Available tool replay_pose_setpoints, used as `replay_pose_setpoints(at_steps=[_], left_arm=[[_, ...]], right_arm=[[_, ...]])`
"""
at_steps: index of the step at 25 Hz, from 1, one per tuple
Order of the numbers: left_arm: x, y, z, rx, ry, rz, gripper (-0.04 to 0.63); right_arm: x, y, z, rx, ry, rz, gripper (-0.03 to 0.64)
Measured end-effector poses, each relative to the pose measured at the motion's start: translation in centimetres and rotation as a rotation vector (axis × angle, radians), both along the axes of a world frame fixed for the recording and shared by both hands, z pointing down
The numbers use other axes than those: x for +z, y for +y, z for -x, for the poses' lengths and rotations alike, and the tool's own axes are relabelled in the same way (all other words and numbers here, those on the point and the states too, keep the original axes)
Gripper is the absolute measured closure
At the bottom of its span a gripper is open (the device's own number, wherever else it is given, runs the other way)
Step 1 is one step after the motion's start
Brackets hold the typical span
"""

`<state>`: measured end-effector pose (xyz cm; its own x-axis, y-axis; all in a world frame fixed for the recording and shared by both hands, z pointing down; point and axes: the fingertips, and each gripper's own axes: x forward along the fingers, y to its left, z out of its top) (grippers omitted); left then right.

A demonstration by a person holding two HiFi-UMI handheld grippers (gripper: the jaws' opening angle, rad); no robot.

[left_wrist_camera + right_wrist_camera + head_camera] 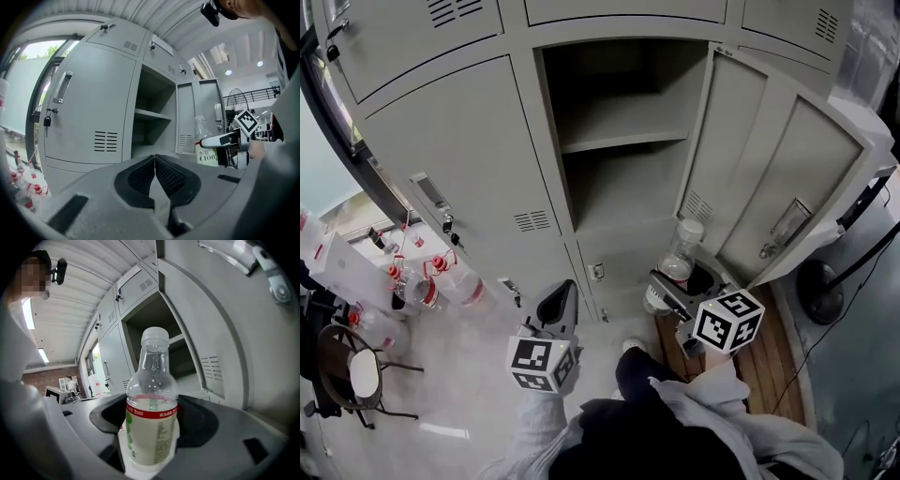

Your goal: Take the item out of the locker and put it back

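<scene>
- Two grippers: the left gripper (562, 302) and the right gripper (673, 283).
- Two marker cubes (542, 363), one on each gripper.
- One clear bottle (682, 246) with a white cap.
- One open locker compartment (614, 192), with one shelf (623, 141) and one open door (787, 178).
- At least three red-capped bottles (457, 283) on the floor; the exact number is hard to tell.
- One chair (364, 373) with a round pale seat.
- One padlock (47, 121) on a closed locker door.
</scene>
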<state>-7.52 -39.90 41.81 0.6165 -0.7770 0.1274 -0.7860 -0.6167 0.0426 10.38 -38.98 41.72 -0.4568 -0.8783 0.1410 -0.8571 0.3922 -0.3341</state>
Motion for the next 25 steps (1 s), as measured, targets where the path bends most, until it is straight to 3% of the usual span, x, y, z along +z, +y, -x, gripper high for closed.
replay_pose_setpoints(at_steps=[7, 15, 18, 25], left_arm=[[-0.1, -1.7, -1.1, -0.003, 0.003, 0.001, 0.588], [0.3, -4.2, 0.0, -0.072, 0.024, 0.023, 0.588], [0.5, -5.1, 0.6, -0.095, 0.026, 0.028, 0.588], [-0.2, -7.3, 1.4, -0.127, 0.037, 0.016, 0.588]], right_arm=[[-0.8, -4.2, 2.9, -0.109, -0.05, 0.06, 0.305], [-1.1, -11.1, 6.6, -0.263, -0.213, 0.189, 0.305], [-1.5, -13.7, 7.2, -0.275, -0.252, 0.222, 0.305], [-2.4, -18.9, 7.6, -0.26, -0.216, 0.229, 0.305]])
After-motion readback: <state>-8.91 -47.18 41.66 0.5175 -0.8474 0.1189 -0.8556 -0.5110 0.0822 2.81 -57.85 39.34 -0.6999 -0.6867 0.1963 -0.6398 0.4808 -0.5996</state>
